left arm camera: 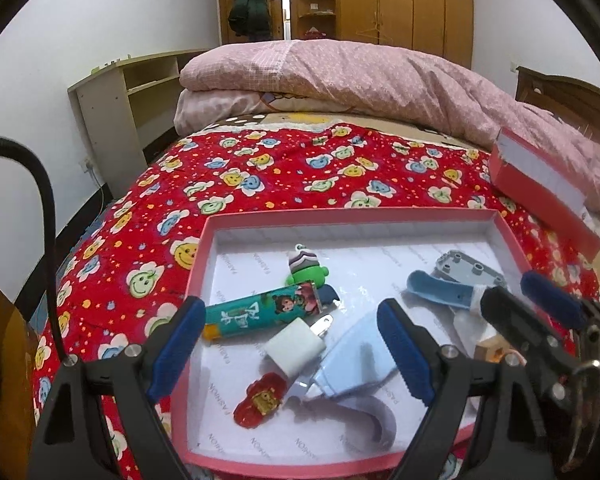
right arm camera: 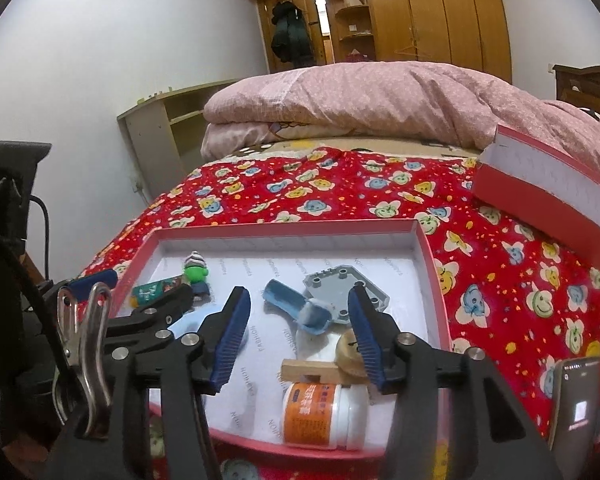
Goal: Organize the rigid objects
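Two grippers hover over pink box (left arm camera: 204,248) on red bedspread (left arm camera: 260,168), both spread apart, gripping nothing. Left gripper (left arm camera: 292,344) above white charger (left arm camera: 296,350) and teal tube (left arm camera: 260,312). Right gripper (right arm camera: 300,336) above blue scoop (right arm camera: 296,308), wooden piece (right arm camera: 312,370), pill bottle (right arm camera: 324,416). Grey plate (right arm camera: 340,284) and green figure (right arm camera: 196,272) lie further back in box. Box lid (right arm camera: 540,184) sits apart, right.
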Tool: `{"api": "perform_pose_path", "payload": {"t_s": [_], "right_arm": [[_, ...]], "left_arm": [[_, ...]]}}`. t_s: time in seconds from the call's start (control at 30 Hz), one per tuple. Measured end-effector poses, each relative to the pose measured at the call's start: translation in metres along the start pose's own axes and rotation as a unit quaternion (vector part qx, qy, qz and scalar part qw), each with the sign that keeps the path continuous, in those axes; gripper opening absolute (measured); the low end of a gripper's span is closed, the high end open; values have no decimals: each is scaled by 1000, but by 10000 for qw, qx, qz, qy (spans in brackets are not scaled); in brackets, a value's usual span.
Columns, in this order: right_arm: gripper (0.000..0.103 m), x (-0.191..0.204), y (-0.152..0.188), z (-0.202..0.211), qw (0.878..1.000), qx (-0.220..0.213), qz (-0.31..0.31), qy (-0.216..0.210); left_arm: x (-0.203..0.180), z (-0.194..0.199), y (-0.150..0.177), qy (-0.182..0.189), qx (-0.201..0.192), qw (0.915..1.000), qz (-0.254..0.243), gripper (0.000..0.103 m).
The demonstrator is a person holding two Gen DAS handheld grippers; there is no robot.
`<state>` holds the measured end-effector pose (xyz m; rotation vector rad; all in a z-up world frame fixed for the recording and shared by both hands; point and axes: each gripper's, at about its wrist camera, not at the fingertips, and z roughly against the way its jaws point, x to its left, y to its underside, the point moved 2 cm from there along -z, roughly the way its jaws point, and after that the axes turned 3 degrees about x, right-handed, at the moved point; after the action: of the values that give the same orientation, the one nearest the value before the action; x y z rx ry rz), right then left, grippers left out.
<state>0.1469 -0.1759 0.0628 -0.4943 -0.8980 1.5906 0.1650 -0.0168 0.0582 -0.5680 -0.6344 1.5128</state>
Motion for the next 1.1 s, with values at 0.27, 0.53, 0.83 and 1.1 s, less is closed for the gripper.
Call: {"api": "perform_pose_path", "payload": {"t_s": [0.27,0.53,0.83,1.1], "right_arm": [[65,5,4,20,9999,-102,-51,47],[69,9,13,42,9998,-172,-31,99],[70,15,25,63,9998,-178,74,65],[70,20,49,74,9999,20,166,37]], "left_arm": [[6,21,5,63,-14,9999,84,91],[5,41,16,110,-17,9999,34,91],[7,60,34,183,61,9998,40,91],[13,65,65,229,328,9992,90,91]]}}
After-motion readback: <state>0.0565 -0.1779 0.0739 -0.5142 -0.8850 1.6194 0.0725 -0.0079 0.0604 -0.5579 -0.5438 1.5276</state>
